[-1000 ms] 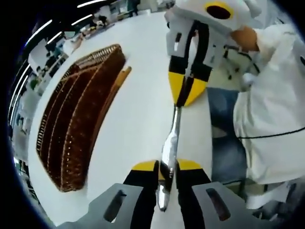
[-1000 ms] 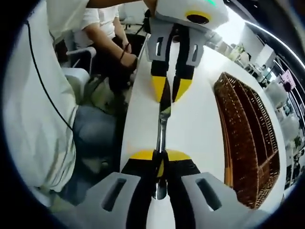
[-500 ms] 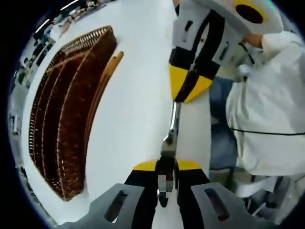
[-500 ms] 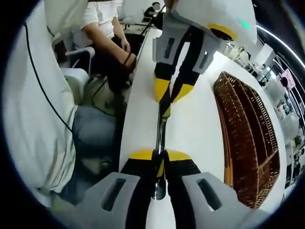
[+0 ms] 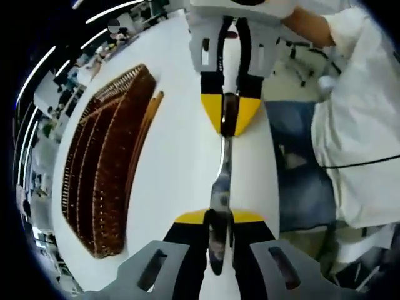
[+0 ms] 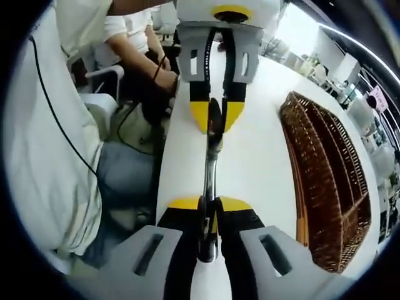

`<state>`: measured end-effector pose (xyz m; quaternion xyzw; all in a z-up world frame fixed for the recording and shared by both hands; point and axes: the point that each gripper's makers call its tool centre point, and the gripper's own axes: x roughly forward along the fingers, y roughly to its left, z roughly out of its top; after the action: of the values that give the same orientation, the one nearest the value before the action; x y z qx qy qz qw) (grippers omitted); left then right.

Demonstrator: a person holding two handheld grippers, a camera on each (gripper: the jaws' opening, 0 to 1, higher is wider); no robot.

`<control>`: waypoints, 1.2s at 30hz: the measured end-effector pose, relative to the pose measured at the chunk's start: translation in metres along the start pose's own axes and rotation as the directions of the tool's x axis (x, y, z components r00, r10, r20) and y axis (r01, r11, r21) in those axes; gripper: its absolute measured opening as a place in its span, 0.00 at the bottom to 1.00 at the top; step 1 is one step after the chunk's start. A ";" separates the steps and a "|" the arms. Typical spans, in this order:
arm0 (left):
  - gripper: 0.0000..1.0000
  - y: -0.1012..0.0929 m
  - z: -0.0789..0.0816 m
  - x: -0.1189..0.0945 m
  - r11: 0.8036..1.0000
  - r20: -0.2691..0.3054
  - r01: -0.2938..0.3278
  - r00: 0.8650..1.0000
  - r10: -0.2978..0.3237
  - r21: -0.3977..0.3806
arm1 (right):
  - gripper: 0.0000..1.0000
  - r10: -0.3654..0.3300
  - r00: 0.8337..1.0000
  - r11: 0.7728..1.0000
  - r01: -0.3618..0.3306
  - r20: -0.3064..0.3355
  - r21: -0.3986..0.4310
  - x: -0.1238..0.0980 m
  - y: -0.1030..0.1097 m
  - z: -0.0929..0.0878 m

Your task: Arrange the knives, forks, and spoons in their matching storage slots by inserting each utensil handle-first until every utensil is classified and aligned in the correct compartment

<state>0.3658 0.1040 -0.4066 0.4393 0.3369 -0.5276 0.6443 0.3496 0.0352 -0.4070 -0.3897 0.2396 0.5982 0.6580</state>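
A big white table (image 5: 181, 156) is stretching away into a bright room, and a person in white clothes (image 6: 44, 144) is standing close beside it. One shiny metal utensil (image 5: 222, 181) is hanging in the air over the table, and both grippers are pinching it, one at each end. The left gripper (image 5: 219, 231) is squeezing one end between its yellow tips, and the right gripper (image 5: 229, 115) is facing it and squeezing the other end. In the right gripper view the same utensil (image 6: 210, 162) is running straight from the right gripper (image 6: 208, 219) to the left gripper (image 6: 214, 119). I cannot tell if it is a knife, fork or spoon, because both ends are hidden in the jaws. The brown woven tray (image 5: 103, 181) with long slots is lying flat off to the side, well apart from the utensil. Its slots are running about the same way as the utensil, so I think one gripper must let go and the other must carry it sideways to the tray (image 6: 325, 181).
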 end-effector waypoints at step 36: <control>0.12 0.000 0.004 0.002 1.000 0.044 -0.004 0.999 0.005 -0.028 | 0.08 0.086 0.995 0.990 -0.080 -0.049 0.116 0.005 0.002 -0.001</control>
<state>0.3658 0.0992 -0.4072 0.4192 0.3288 -0.5310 0.6589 0.3482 0.0370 -0.4120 -0.3573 0.3070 0.5995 0.6470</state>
